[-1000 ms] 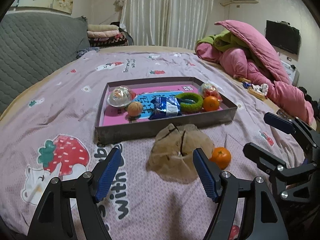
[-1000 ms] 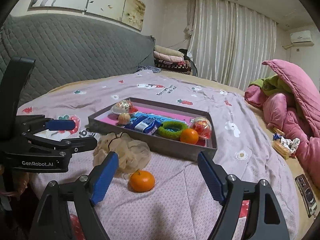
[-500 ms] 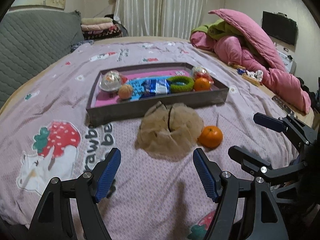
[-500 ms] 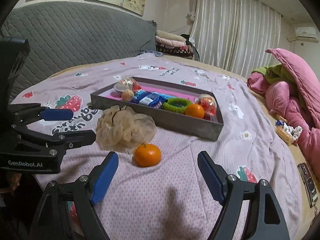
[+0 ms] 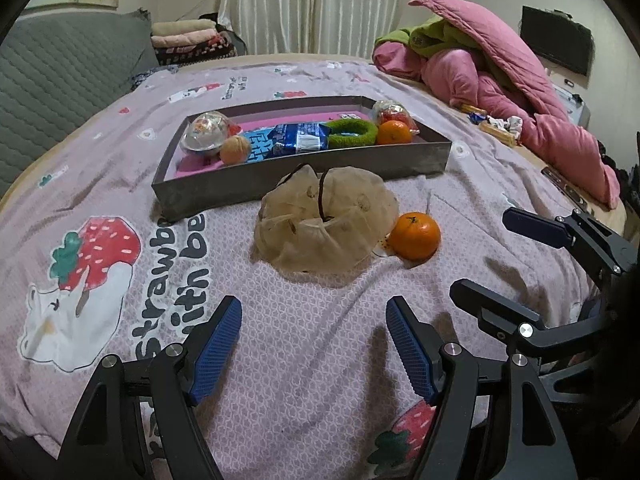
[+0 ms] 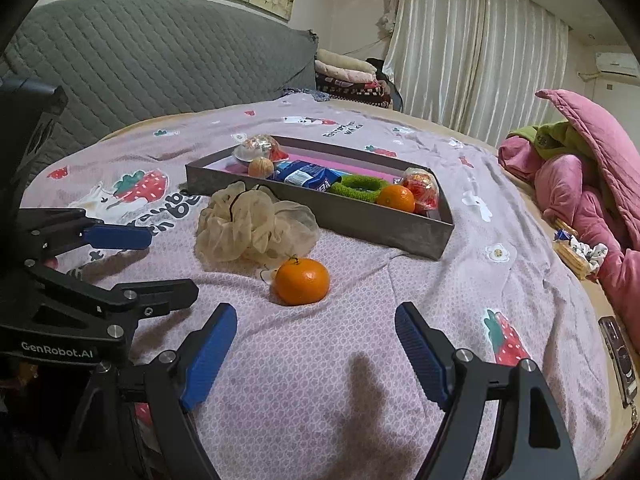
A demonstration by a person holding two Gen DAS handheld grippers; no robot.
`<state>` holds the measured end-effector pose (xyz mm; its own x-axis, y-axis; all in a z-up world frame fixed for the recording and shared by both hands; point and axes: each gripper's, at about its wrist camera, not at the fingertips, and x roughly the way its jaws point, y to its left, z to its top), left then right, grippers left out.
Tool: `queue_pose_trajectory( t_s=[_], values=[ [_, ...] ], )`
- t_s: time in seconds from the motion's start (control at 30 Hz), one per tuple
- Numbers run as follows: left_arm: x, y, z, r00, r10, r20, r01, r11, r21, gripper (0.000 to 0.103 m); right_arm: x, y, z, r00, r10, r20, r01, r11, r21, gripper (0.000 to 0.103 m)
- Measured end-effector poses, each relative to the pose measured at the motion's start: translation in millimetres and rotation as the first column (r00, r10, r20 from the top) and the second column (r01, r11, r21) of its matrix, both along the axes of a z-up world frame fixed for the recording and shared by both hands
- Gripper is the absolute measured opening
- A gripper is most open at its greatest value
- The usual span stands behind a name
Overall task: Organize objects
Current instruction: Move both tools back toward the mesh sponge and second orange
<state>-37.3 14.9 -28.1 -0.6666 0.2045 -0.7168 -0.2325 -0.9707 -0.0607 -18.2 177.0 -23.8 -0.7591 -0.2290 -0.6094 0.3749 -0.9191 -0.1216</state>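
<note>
Both my grippers hang over the bedspread (image 5: 320, 344), tilted down, nothing in either

Left gripper (image 5: 314, 344): jaws spread wide, blue pads bare, touching nothing. Straight ahead of it lies the crumpled beige mesh bag (image 5: 326, 220), well clear of the fingertips. Just ahead and right of the pads, the loose orange (image 5: 415, 235) sits against the bag's edge

Right gripper (image 6: 316, 354): jaws likewise spread, empty, no contact with cloth or fruit. The orange (image 6: 302, 281) sits just ahead, slightly left of centre between the fingers, near but apart. The mesh bag (image 6: 252, 226) is beyond it to the left

Further ahead of both, past the bag, the grey tray (image 5: 304, 178) rests on the bedspread. In it I make out a second orange (image 5: 394, 133), a green ring (image 5: 352, 134), a blue packet (image 5: 298, 140), a clear ball (image 5: 206, 133) and a small tan ball (image 5: 235, 150)

The other gripper shows at the side edge of each view, also open
</note>
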Motion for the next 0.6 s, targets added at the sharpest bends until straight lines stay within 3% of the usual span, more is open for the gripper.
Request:
queue_pose_trajectory(
  t_s=[0.6],
  values=[
    [-30.1,-1.8,-8.5,1.000,0.010,0.019,-0.011,0.999,0.031,0.076,-16.0,-4.7,-10.9,1.000,0.008,0.030,-0.008,1.000,0.014,0.081]
  ],
)
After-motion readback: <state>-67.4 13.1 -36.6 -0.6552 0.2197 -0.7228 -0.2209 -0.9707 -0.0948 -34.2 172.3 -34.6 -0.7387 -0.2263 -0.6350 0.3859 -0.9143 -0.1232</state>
